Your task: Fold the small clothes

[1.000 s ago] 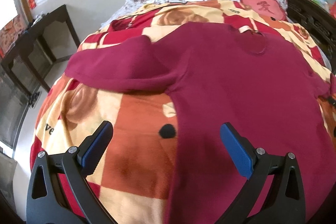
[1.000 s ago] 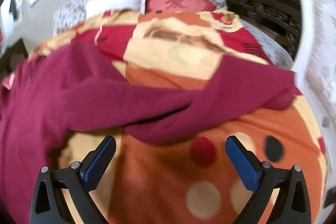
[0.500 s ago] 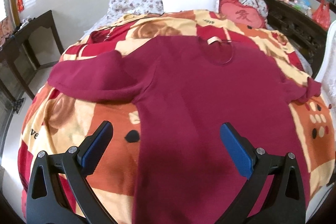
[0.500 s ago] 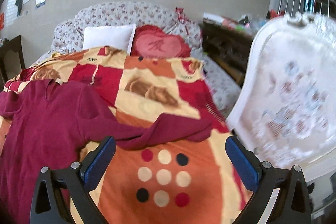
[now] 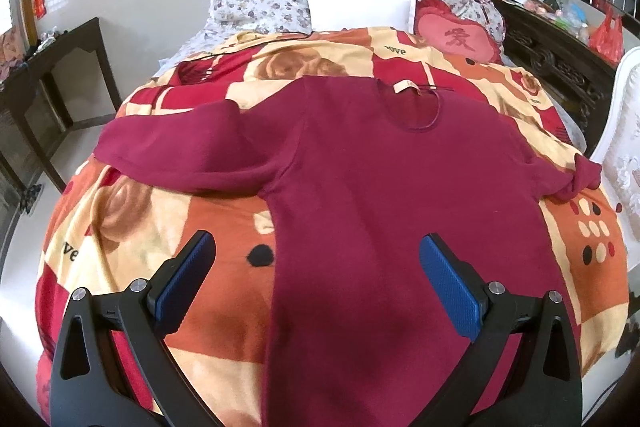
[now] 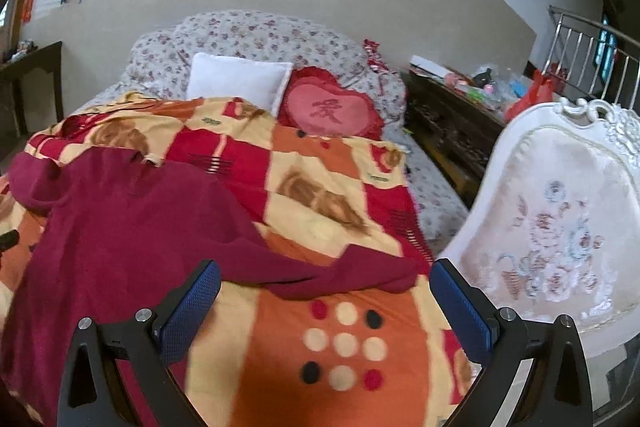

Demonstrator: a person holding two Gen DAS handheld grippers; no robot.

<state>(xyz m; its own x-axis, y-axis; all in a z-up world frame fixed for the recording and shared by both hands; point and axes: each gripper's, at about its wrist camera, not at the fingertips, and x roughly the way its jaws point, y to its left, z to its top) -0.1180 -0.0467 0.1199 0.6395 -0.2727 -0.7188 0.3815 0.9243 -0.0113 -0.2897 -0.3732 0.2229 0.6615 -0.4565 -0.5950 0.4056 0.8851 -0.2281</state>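
Note:
A dark red long-sleeved top (image 5: 384,195) lies spread flat on the patterned blanket (image 5: 120,227), neckline toward the pillows, both sleeves stretched sideways. My left gripper (image 5: 316,267) hovers open above the top's lower body, nothing between its blue pads. In the right wrist view the same top (image 6: 132,227) fills the left side, and its right sleeve (image 6: 352,275) ends bunched near the bed's right edge. My right gripper (image 6: 324,303) hangs open above the blanket, just short of that sleeve, holding nothing.
A white pillow (image 5: 360,7), a red heart cushion (image 5: 460,39) and floral bedding sit at the head of the bed. A white ornate chair back (image 6: 552,227) stands close to the bed's right side. A dark wooden table (image 5: 52,75) stands left, a cluttered dark cabinet (image 6: 452,115) right.
Both grippers have pulled back and risen from the top, so more of the bed and room shows. The right gripper swung rightward, bringing the white chair into view. Both stayed open.

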